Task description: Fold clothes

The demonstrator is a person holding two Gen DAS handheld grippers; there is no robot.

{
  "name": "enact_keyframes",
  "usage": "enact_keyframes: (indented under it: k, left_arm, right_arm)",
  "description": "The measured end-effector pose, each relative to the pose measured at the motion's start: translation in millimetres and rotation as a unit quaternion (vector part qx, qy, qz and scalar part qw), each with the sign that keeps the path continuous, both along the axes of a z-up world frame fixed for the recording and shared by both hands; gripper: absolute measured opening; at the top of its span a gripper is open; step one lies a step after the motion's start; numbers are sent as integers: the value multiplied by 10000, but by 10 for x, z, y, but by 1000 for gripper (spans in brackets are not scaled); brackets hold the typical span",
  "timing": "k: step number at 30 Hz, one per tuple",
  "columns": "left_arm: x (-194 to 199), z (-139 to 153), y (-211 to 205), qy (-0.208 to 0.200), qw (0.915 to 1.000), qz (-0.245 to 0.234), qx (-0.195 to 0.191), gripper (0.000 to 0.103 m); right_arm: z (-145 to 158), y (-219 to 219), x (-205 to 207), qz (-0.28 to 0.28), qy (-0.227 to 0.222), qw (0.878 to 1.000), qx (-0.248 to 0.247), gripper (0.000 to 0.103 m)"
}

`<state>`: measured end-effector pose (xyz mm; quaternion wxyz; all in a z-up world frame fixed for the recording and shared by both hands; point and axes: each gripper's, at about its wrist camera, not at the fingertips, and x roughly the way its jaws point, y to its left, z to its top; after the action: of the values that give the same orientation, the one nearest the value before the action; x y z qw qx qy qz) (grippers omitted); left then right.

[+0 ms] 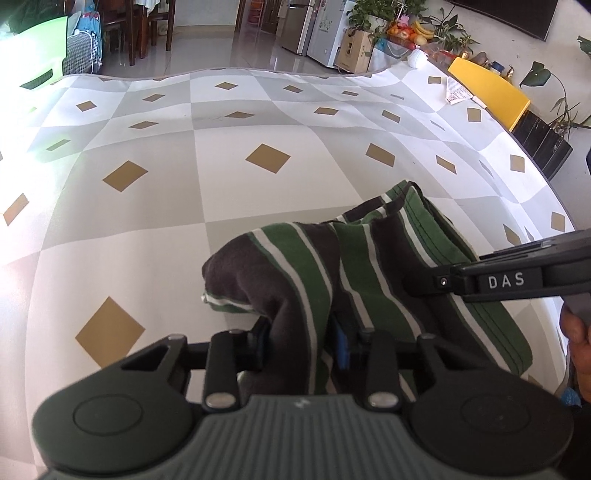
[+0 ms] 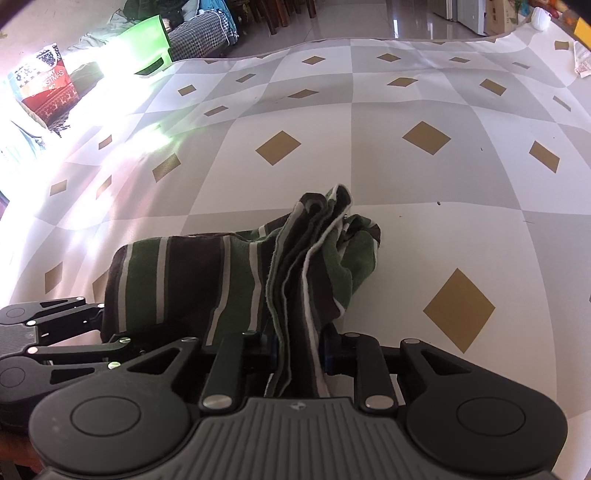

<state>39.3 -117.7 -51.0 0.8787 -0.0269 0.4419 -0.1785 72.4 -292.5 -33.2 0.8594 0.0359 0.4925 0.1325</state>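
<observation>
A striped cloth point(image 1: 354, 266) – green, dark brown and white – lies bunched up on the desk point(image 1: 229, 192). The desk has a cover with grey and white squares and little gold diamonds.

The left gripper point(image 1: 301, 341) has its fingers squeezed onto a fold of the cloth. The blue pads sit close on both sides of the fabric, so it has hold of it. The cloth humps up in front of it and one dark corner hangs over to the left.

The right gripper point(image 2: 299, 349) is pinched onto the cloth too – several layered edges, with white trim, run straight between its fingers. In that view the cloth point(image 2: 207, 284) spreads out to the left, and a green end curls over on the right. The left gripper's black frame point(image 2: 48, 332) shows just beside it, at the left edge.

From the left camera, the right gripper's black arm point(image 1: 517, 277) comes in from the right with the letters DAS on it. A hand point(image 1: 578, 332) shows at that edge.

Far off, at the desk's back corner, there is a yellow board point(image 1: 487, 88), some fruit point(image 1: 410, 33) and green plants point(image 1: 376, 11).
</observation>
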Motion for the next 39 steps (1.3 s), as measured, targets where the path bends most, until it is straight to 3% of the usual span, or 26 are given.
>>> enact_keyframes:
  k: [17,39]
  left_arm:
    - [-369,272,109,-367,9975,563,197,27]
    - [-848,576,110,-636,9920,922,580,27]
  right_arm:
    - [298,188,-421,289,-676,9973,21,21]
    - [551,274,-849,633,-1187,9908,146,21]
